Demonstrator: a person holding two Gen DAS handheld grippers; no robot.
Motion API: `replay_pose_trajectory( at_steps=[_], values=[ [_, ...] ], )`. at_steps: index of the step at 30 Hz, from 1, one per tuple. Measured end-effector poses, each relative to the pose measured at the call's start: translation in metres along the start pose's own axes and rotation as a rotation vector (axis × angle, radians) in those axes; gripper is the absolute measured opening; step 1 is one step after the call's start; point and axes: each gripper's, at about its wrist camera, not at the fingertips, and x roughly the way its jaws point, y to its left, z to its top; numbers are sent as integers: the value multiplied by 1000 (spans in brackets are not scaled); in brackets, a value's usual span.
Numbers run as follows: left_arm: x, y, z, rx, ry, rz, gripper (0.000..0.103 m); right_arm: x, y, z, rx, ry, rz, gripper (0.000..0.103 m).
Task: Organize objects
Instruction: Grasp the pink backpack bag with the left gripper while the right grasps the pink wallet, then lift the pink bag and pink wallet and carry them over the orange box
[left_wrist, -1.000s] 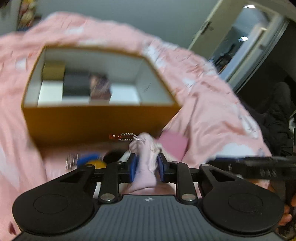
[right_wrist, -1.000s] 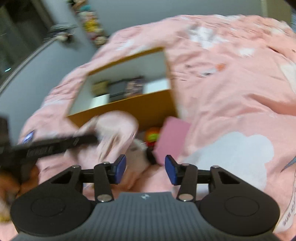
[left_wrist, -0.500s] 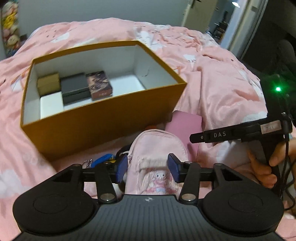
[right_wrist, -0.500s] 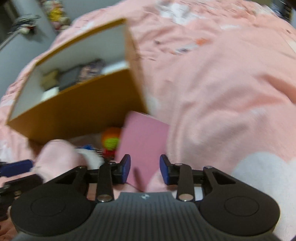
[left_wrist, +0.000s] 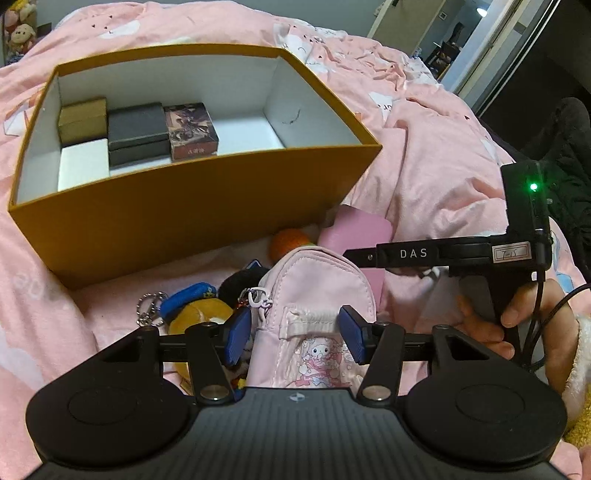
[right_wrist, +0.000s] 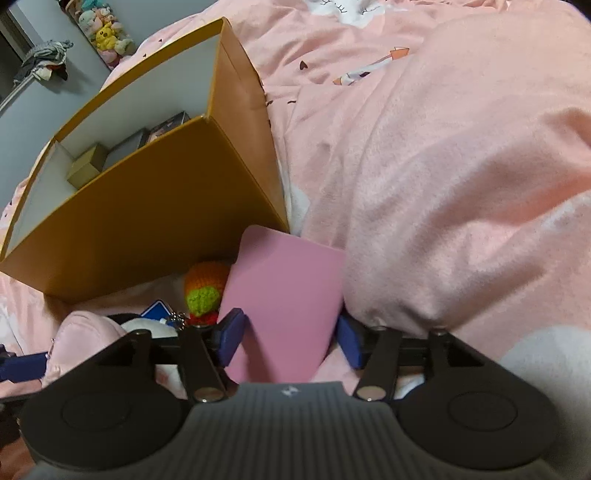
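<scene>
An open orange box (left_wrist: 192, 206) stands on the pink bed; it also shows in the right wrist view (right_wrist: 147, 206). Three small boxes (left_wrist: 136, 133) lie inside it. In front of it lie a small pink backpack (left_wrist: 314, 306), a flat pink case (right_wrist: 284, 299), an orange knitted toy (right_wrist: 205, 284) and a plush keychain (left_wrist: 192, 310). My left gripper (left_wrist: 293, 334) is open, its fingers on either side of the backpack. My right gripper (right_wrist: 288, 338) is open, its fingers on either side of the pink case's near end.
The pink duvet (right_wrist: 443, 155) bulges high to the right of the case. The right gripper's body (left_wrist: 443, 254) and the hand holding it cross the left wrist view at right. Plush toys (right_wrist: 99, 26) sit by the far wall.
My left gripper let go of the pink backpack and opened wide, and now rests around it. My right gripper moved down to the pink case and opened wider around it.
</scene>
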Motion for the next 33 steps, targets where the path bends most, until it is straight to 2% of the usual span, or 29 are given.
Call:
replay_pose_trajectory(
  at_steps=[1, 3, 6, 7, 10, 12, 16, 19, 21, 27, 29, 31, 33],
  values=[
    [1, 0, 0, -1, 3, -4, 62, -4, 1, -2, -5, -12, -1, 49],
    [2, 0, -2, -2, 15, -11, 62, -15, 5, -5, -15, -43, 0, 36],
    [1, -1, -4, 2, 30, -4, 62, -34, 21, -11, -78, -109, 21, 26],
    [1, -1, -4, 0, 32, -1, 62, -38, 27, -13, -95, -123, 29, 25],
    [0, 2, -6, -21, 23, -6, 55, -35, 35, -12, -137, -132, 13, 25],
    [-2, 3, -5, -35, 15, -3, 52, -30, 32, -10, -104, -125, 24, 30],
    [-8, 2, -2, -27, -7, 32, 51, -30, 17, -7, -32, -126, 96, 32],
    [-4, 2, -1, -26, 12, 13, 51, -23, 9, -7, 0, -126, 113, 35],
    [-1, 3, -1, -39, 22, -5, 49, -13, 5, -6, 20, -106, 113, 46],
    [-3, 12, -4, -91, 20, -28, 45, 5, 3, -4, 27, -55, 117, 62],
    [-4, 12, -4, -93, 12, -23, 36, 5, 4, -5, 22, -61, 110, 61],
    [-6, 13, -5, -97, 5, -23, 31, 0, 4, -7, 34, -69, 106, 55],
    [-7, 13, -6, -102, 4, -25, 29, -10, 2, -11, 45, -84, 110, 42]
  ],
)
